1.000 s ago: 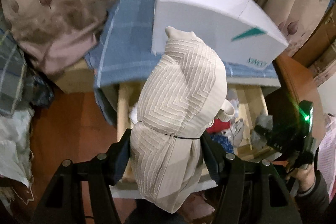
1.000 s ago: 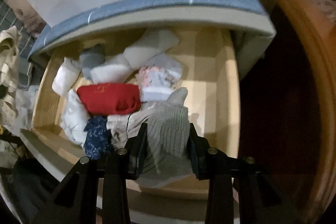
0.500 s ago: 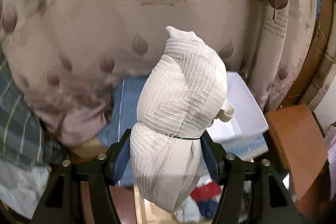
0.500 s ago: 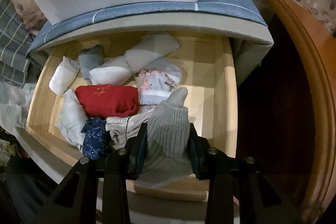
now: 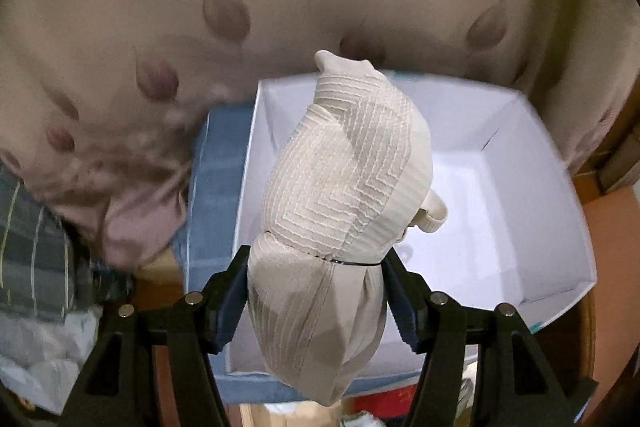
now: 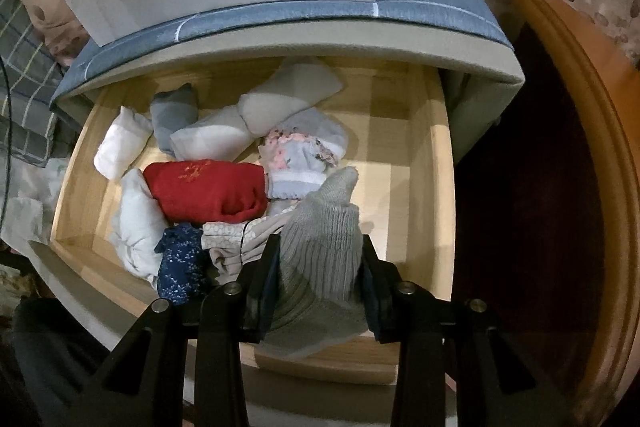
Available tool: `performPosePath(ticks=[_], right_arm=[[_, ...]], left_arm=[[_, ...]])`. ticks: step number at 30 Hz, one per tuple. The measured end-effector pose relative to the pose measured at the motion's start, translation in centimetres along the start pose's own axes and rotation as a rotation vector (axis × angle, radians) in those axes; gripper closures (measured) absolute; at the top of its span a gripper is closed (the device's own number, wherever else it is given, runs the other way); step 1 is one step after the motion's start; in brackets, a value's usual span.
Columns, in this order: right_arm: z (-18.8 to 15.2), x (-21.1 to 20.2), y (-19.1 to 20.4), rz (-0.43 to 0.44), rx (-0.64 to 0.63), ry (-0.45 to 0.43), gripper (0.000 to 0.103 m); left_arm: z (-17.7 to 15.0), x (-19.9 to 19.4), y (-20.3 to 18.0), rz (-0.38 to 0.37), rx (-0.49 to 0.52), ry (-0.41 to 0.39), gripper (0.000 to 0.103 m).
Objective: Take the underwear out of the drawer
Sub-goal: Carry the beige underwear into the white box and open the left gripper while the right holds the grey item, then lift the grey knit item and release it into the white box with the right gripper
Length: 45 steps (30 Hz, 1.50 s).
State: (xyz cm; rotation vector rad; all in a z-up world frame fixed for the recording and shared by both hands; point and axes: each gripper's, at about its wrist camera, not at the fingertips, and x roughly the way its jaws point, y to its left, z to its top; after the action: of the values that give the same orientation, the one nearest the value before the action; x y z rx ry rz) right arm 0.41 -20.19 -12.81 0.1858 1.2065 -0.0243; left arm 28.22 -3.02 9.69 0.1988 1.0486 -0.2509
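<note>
Two garments are clamped: the cream ribbed underwear, centre frame in the left wrist view, sits pinched between the closed-in fingers of the left gripper above the open white box. Lower centre in the right wrist view, the right gripper grips a grey knit piece over the wooden drawer. Folded red underwear lies mid-left inside.

Left view over the box – right, above the drawer, perhaps nearer.
</note>
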Motion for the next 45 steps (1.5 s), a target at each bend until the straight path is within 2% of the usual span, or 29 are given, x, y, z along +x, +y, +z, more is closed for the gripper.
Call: performPosePath(ticks=[10, 13, 21, 24, 29, 32, 39, 45], right_arm=[[0.0, 0.1, 0.2, 0.019, -0.003, 0.005, 0.069], [0.0, 0.1, 0.1, 0.024, 0.003, 0.004, 0.069], [-0.1, 0.1, 0.2, 0.023, 0.002, -0.001, 0.069], [-0.1, 0.1, 0.2, 0.025, 0.003, -0.001, 0.069], [-0.1, 0.1, 0.2, 0.025, 0.003, -0.003, 0.069], [-0.1, 0.2, 0.3, 0.029, 0.003, 0.000, 0.069], [-0.1, 0.2, 0.3, 0.032, 0.016, -0.005, 0.069], [-0.1, -0.1, 0.4, 0.023, 0.022, -0.016, 0.069]], left_arm=[[-2.0, 2.5, 0.0, 0.027, -0.034, 0.114, 0.039], [-2.5, 2.5, -0.4, 0.065, -0.008, 0.098, 0.039], [-2.2, 3.1, -0.7, 0.059, -0.007, 0.109, 0.036], [-2.0, 3.1, -0.5, 0.029, -0.016, 0.114, 0.035], [-1.3, 1.3, 0.5, -0.037, -0.069, 0.076, 0.035], [-1.5, -0.8, 1.0, -0.044, -0.078, 0.028, 0.035], [-4.2, -6.1, 2.3, 0.020, -0.051, -0.064, 0.035], [-9.5, -8.5, 3.5, 0.084, -0.005, -0.095, 0.035]])
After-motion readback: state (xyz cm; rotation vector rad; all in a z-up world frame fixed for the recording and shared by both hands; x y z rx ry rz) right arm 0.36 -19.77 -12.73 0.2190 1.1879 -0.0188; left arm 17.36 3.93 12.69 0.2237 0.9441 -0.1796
